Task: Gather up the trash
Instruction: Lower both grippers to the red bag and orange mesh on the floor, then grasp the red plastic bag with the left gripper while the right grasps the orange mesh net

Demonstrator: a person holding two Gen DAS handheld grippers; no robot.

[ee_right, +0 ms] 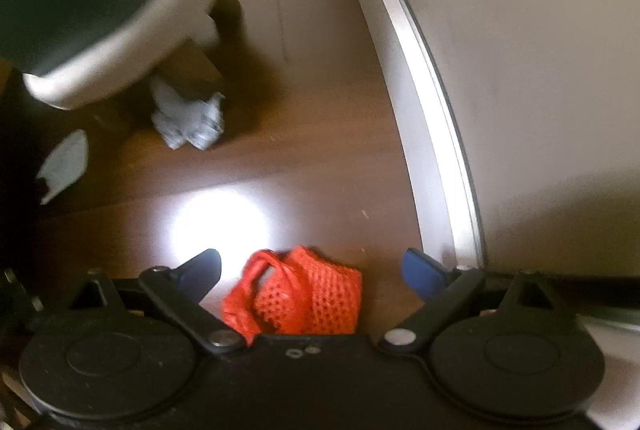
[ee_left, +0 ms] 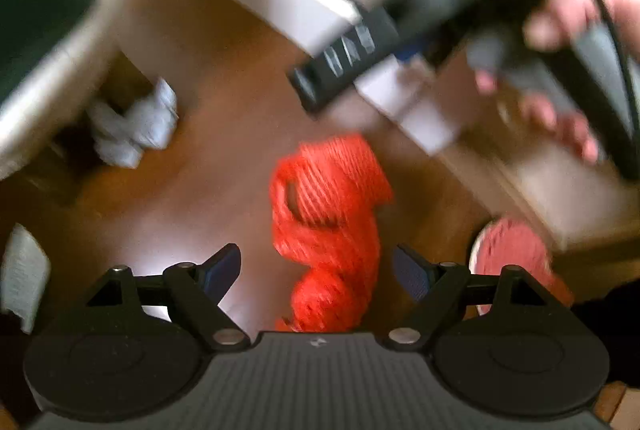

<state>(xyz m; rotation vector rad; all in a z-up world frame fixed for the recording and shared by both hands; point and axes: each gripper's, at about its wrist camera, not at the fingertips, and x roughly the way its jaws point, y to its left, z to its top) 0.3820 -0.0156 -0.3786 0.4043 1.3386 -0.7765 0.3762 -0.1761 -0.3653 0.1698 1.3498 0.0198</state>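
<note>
An orange-red mesh net bag (ee_left: 328, 222) lies crumpled on the brown wooden floor. My left gripper (ee_left: 316, 270) hangs over it, pointing steeply down, open, with the bag showing between its blue pads and no pad on it. My right gripper (ee_right: 312, 272) is also open above the same mesh bag (ee_right: 300, 298), its pads apart from it. A crumpled white paper wad (ee_left: 136, 126) (ee_right: 188, 122) lies at the foot of a white bin (ee_right: 132, 42) with a dark liner. A flat white paper scrap (ee_right: 64, 166) lies further left. The left wrist view is blurred.
A white wall panel with a pale baseboard (ee_right: 432, 110) borders the floor on the right. In the left wrist view a person's hand (ee_left: 560, 22) grips the other tool at upper right, above a pale box (ee_left: 416, 110). A pink round thing (ee_left: 512, 254) lies right of the bag.
</note>
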